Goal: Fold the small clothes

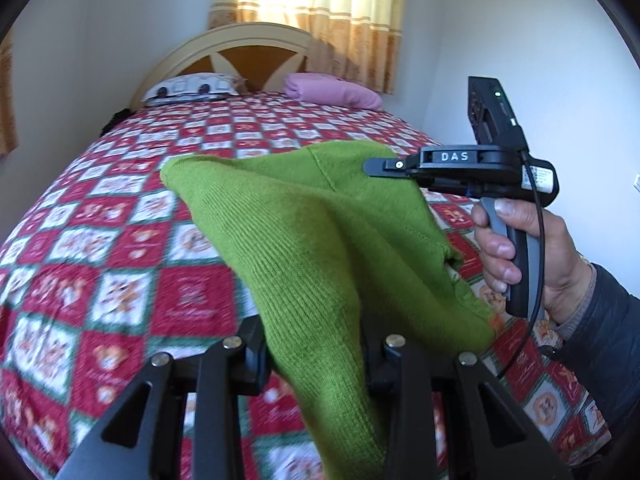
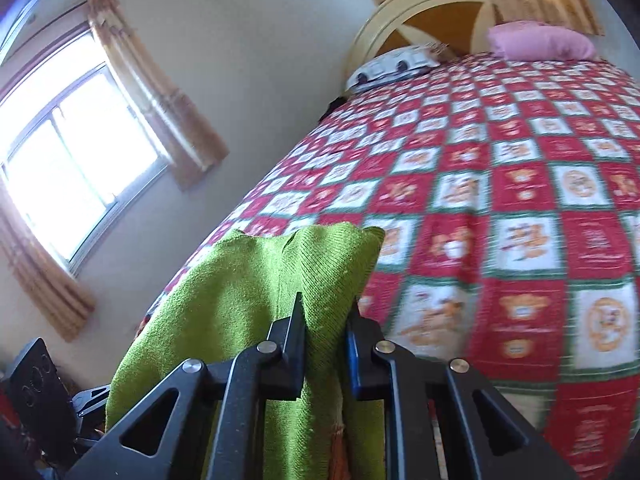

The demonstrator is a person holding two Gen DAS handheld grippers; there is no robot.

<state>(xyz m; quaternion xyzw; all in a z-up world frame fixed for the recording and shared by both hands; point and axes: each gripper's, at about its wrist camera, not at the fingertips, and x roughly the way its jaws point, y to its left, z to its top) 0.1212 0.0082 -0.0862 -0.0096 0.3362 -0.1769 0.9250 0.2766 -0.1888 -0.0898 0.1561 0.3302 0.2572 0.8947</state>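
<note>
Above the bed (image 1: 100,240), in the left wrist view, a green knitted garment (image 1: 312,240) hangs in the air, stretched between the two grippers. The left gripper (image 1: 316,360) pinches a bunched part of the knit between its two black fingers (image 1: 256,360), the cloth filling the gap between them and spilling below. The garment rises from there toward the right gripper (image 1: 376,166), which shows from the side at the cloth's far upper corner, its slim finger lying against the knit; from this side I cannot tell how its jaws stand. A hand (image 1: 528,256) in a dark sleeve grips its handle, and a black cable loops down from it. Beyond lie a patterned pillow (image 1: 192,86) and a pink pillow (image 1: 332,90) at the arched headboard (image 1: 240,48), with a striped curtain (image 1: 320,12) behind.

In the right wrist view, the right gripper's fingers (image 2: 292,344) clamp a thick fold of the green garment (image 2: 224,300), which stands up between them and drapes down to the left. The red-and-white checked bedspread (image 2: 500,200) lies below and to the right, apart from the cloth. A bright window (image 2: 68,152) with drawn curtains fills the left wall.
</note>
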